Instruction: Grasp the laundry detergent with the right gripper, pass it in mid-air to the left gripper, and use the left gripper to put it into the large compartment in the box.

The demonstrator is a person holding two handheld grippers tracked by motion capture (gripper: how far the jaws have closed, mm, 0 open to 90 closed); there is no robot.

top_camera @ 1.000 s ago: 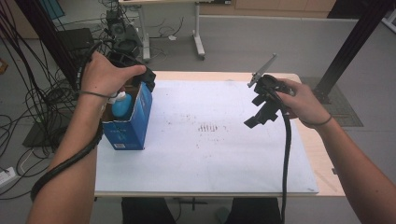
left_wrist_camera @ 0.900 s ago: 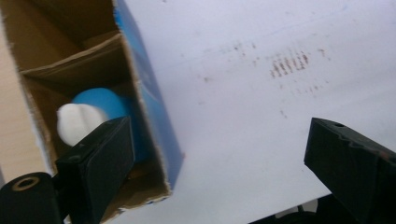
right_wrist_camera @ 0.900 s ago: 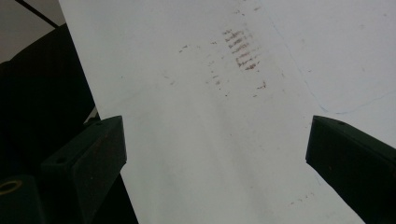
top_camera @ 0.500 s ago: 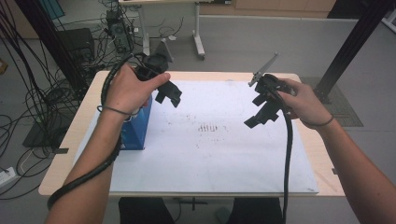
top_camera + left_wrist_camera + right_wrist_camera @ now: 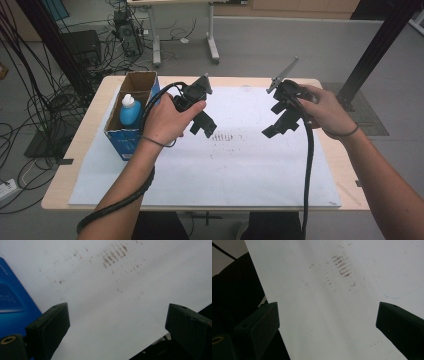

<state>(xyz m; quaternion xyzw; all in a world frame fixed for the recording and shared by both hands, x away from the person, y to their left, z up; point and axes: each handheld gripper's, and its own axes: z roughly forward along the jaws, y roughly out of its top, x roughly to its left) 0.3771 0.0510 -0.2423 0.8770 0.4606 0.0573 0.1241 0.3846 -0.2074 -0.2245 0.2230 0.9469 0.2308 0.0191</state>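
Held above the white sheet [image 5: 210, 170] near mid-table: left gripper [image 5: 206, 126], jaws wide apart, empty, now moved right, clear of the box [image 5: 131, 131]. Right gripper [image 5: 276, 125] likewise agape, unmoved. Up close in both gripper views, brownish smudges [image 5: 113, 255] on the matte sheet. Farther back, at the table's left edge, blue cardboard box with a blue, white-capped bottle [image 5: 129, 109] upright inside.

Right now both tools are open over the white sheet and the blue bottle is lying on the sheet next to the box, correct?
Not quite. The blue bottle stands inside the cardboard box, white cap up, as the high view shows. The rest holds: the left tool and right tool are both open over the white sheet.
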